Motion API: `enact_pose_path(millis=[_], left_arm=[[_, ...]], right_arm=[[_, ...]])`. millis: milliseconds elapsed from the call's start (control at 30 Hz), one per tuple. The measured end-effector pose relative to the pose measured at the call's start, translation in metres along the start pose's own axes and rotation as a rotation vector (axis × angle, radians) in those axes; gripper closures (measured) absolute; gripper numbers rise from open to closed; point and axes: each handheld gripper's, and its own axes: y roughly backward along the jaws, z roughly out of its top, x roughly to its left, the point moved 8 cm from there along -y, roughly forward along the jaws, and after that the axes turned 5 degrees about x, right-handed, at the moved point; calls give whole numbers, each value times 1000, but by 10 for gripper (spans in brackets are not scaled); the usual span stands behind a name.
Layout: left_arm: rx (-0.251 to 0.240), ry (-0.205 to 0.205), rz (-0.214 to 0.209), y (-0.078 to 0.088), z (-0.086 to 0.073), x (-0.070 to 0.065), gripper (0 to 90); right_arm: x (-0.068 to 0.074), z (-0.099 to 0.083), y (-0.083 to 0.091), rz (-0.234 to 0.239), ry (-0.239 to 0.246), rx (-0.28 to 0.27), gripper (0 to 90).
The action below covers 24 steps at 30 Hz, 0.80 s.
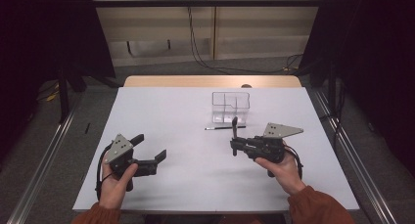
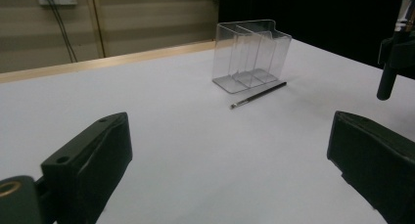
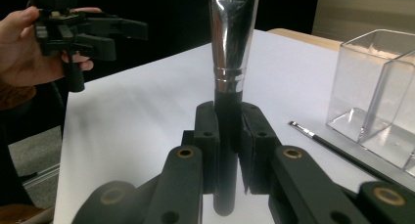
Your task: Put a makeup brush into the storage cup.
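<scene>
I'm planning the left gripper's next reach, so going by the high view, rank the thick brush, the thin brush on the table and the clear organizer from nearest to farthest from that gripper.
1. Thick brush, upright in the right gripper, across the table from the left gripper.
2. Thin brush, flat on the table just beyond it.
3. Clear organizer, farthest back.

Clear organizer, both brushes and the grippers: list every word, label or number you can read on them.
There is none to read.
Clear organizer: bare plastic, no label.
Thick brush held in the right gripper: plain black handle and silver ferrule.
Thin brush lying on the table: any print too small to tell.
Left gripper: unmarked.
</scene>
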Motion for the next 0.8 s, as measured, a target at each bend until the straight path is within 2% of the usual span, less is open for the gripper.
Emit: enact_pose_path(millis=[167, 233, 333, 400, 500, 667, 800], left_arm=[[-11, -11, 2, 5, -4, 0, 29], [-19, -25, -8, 7, -5, -2, 28], [-23, -40, 1, 12, -7, 0, 23], [-7, -38, 14, 13, -11, 1, 28], [-2, -37, 2, 14, -14, -2, 35], [-19, -36, 0, 17, -13, -5, 32], [-28, -40, -1, 19, -13, -5, 31]], right_arm=[[-3, 1, 0, -13, 5, 3, 796], [-5, 4, 1, -20, 5, -3, 795], [-11, 9, 5, -40, 3, -21, 795], [-16, 14, 7, -54, -13, -46, 795], [-21, 18, 9, -69, -16, -54, 795], [-31, 27, 14, -99, -12, -57, 795], [-41, 35, 19, -120, -25, -79, 795]])
